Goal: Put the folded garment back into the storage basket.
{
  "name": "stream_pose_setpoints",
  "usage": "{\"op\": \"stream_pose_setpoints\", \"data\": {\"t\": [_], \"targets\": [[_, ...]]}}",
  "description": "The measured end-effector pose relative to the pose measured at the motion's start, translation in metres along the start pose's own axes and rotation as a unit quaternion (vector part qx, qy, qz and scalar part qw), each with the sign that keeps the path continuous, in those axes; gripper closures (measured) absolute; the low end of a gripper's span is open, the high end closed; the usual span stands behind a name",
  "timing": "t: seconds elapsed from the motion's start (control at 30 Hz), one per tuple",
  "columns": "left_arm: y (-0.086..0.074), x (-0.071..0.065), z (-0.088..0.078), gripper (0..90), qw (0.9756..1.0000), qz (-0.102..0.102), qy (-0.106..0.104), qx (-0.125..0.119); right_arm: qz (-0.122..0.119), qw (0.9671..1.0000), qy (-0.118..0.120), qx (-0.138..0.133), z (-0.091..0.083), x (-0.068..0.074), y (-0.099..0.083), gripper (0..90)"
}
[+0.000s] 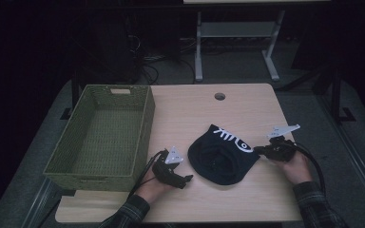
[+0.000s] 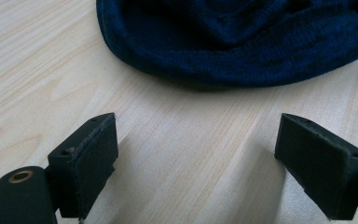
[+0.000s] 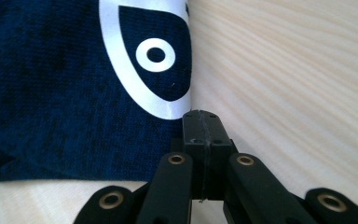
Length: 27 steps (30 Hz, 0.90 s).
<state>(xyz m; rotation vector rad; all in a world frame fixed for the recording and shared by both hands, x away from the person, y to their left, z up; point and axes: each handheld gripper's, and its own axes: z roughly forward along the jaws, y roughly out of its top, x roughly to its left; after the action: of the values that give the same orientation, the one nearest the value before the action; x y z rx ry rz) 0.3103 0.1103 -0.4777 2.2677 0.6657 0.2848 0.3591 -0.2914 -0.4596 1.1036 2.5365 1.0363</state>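
Observation:
A dark blue knit hat (image 1: 223,159) with a white fish-skeleton print (image 1: 233,137) lies on the wooden table (image 1: 190,109), right of centre. My left gripper (image 1: 186,179) rests low on the table just left of the hat, open, with bare wood between its jaws; in the left gripper view (image 2: 196,158) the hat's rolled edge (image 2: 237,46) lies a short way ahead. My right gripper (image 1: 259,150) is at the hat's right edge, shut. In the right gripper view (image 3: 201,116) its tip touches the hat (image 3: 51,93) beside the white fish eye (image 3: 154,55); no cloth shows between the jaws.
A green woven basket (image 1: 145,123) stands empty on the table's left side, hanging over the left edge. A round cable hole (image 1: 219,96) sits near the far edge. Behind the table is a dark floor with a white desk frame (image 1: 198,47).

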Motion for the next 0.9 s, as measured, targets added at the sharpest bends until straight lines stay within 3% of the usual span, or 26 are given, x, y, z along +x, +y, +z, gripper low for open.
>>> {"op": "stream_pose_setpoints", "data": {"t": [0.4, 0.57, 0.67, 0.8, 0.87, 0.9], "targets": [[0.0, 0.0, 0.0, 12.3, 1.0, 0.0, 0.0, 0.0, -0.012, 0.9999, 0.009, 0.006, -0.007, 0.023, -0.015, 89.9], [0.0, 0.0, 0.0, 12.2, 1.0, 0.0, -0.001, 0.0, -0.003, 0.9999, 0.014, 0.002, -0.01, 0.035, -0.022, 89.9], [0.0, 0.001, 0.0, 12.1, 1.0, 0.001, -0.002, 0.0, 0.001, 1.0, 0.003, -0.003, -0.012, 0.038, -0.024, 89.6], [0.002, 0.001, 0.0, 12.3, 1.0, -0.001, -0.002, 0.005, 0.01, 0.9995, -0.024, -0.02, -0.015, 0.037, -0.023, 75.7], [0.004, 0.001, 0.0, 12.9, 0.9999, -0.005, 0.001, 0.012, 0.021, 0.9989, -0.035, -0.025, -0.015, 0.033, -0.024, 62.2], [0.005, 0.001, 0.0, 13.1, 0.9999, -0.009, 0.0, 0.014, 0.023, 0.9985, -0.042, -0.027, -0.015, 0.032, -0.025, 59.6]]}}
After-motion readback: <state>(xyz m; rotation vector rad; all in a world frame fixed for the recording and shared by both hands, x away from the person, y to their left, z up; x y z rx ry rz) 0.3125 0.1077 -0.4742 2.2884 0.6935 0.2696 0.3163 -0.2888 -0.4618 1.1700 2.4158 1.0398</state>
